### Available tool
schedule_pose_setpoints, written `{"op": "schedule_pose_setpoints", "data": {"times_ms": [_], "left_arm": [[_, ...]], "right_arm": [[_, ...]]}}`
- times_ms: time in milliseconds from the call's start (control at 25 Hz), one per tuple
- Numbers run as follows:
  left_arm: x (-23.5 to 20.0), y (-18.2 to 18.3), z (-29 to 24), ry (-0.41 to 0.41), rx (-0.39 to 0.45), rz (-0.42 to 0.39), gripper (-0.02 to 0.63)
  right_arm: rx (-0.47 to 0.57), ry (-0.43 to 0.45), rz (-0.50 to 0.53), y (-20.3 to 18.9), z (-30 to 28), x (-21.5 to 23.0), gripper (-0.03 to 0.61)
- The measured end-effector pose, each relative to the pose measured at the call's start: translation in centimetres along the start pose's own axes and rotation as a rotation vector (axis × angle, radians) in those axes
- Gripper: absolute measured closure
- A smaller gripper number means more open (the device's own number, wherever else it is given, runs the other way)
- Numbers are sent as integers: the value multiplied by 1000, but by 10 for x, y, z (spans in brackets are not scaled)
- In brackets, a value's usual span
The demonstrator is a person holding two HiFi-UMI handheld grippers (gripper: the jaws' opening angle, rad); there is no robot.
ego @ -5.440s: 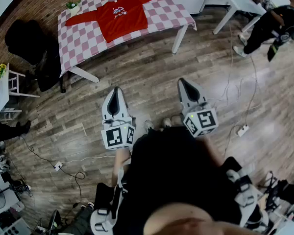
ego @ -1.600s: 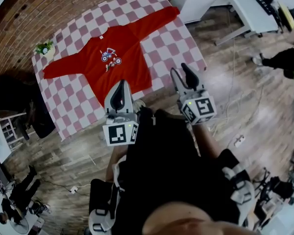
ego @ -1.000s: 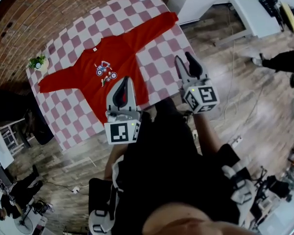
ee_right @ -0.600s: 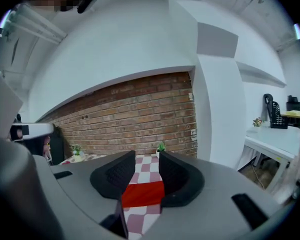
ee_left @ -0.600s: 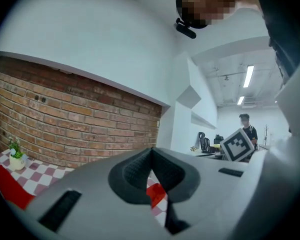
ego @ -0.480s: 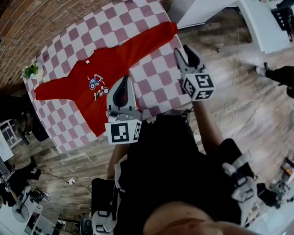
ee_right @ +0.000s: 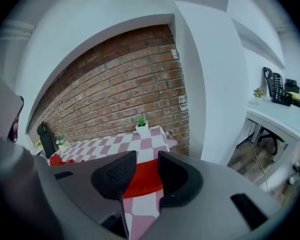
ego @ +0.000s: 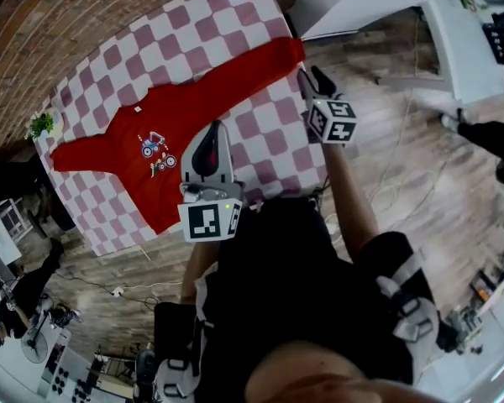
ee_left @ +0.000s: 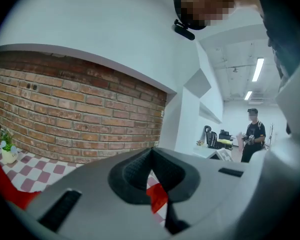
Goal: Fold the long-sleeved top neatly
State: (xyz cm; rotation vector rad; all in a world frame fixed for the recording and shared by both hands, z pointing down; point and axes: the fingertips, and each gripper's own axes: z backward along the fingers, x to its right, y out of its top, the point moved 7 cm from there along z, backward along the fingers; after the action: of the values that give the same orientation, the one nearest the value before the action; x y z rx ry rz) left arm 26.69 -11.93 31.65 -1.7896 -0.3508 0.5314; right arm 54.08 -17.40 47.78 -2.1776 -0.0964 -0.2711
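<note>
I'm seeing the red long-sleeved cotton top point(ego: 181, 112) lying flat on the pink-and-white checked table point(ego: 273, 145), sleeves stretching from left to far right. The right gripper point(ego: 313, 79) is hovering nearest the far-right cuff, jaws spread but just closing in, nothing pinched. The left gripper point(ego: 208, 141) is hanging by the near hem, pressed together and empty.

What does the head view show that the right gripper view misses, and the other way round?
Only the head view: the whole red top spread flat, the picture on its chest and the person's body from above. Only the right gripper view: a close look through the right tongs, whose jaws stand apart and have just been closing, with nothing gripped between them. Both: the end of one red sleeve, the checked tablecloth, the brick wall and a small potted plant.
</note>
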Motion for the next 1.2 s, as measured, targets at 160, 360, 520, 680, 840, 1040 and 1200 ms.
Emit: {"op": "schedule_pose_setpoints", "data": {"times_ms": [160,360,520,680,840,1040,1200], "left_arm": [[2,-9,-21,5,-37,-5,612],[5,-13,-45,15,-62,3,612],[7,-14,-61,21,-77,1,612],[8,-22,-69,1,-107,-42,612],[9,-27,-72,12,-118,-28,612],[9,-31,-73,26,-132,-10,612],[7,-32,-68,30,-129,-20,612]], "right_arm": [[-83,-10,-39,-19,-33,26,445],[-165,-20,-78,-41,-71,54,445],[-208,-4,-118,-57,-97,69,446],[-247,-10,-97,-66,-116,81,446],[-285,-17,-99,-73,-128,89,446],[-309,5,-91,-80,-137,92,493],[-311,12,-71,-79,-137,90,538]]}}
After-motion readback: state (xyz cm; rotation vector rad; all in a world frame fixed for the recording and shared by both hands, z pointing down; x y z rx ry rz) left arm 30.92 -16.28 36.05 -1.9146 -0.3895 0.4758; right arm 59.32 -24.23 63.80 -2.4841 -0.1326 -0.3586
